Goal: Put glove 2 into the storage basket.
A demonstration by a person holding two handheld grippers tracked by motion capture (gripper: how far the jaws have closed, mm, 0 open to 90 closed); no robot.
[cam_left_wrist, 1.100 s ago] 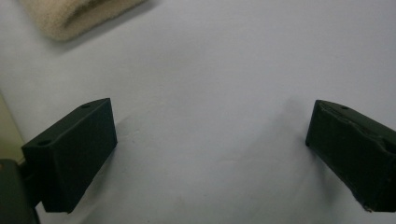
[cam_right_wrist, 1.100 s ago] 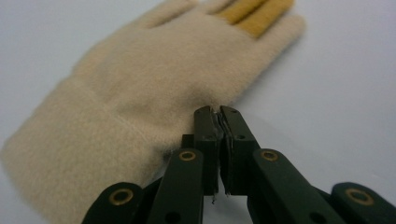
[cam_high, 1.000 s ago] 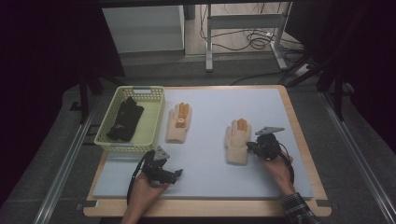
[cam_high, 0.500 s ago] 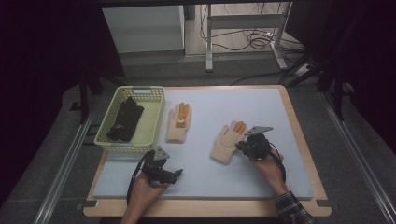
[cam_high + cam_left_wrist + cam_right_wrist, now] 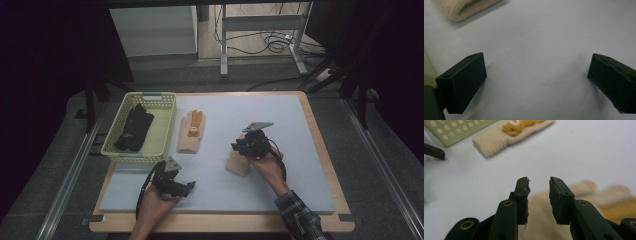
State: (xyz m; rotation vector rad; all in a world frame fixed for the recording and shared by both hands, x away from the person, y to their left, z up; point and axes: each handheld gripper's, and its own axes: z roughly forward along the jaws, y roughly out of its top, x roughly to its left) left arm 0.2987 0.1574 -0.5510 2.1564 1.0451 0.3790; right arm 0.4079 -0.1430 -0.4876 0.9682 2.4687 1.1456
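A cream glove with orange fingers (image 5: 191, 132) lies flat beside the basket. A second cream glove (image 5: 238, 162) lies near the table's middle, partly hidden under my right gripper (image 5: 238, 148). In the right gripper view the jaws (image 5: 538, 187) have just been opening; they stand apart just above that blurred glove (image 5: 599, 195), with nothing pressed between the pads. My left gripper (image 5: 189, 187) rests low on the white mat near the front edge. Its jaws (image 5: 536, 77) are wide open over bare mat, and a glove cuff (image 5: 461, 8) lies beyond them.
A green perforated basket (image 5: 167, 125) at the table's left holds black gloves (image 5: 134, 127). The white mat sits inside a wooden rim (image 5: 320, 145). Bare mat extends to the right and front of my right hand. Dark floor, a cabinet and cables lie beyond the table.
My right gripper has moved left toward the table's middle, carrying the second glove along. That glove now shows as a short bunch under the gripper. The left hand stayed in place.
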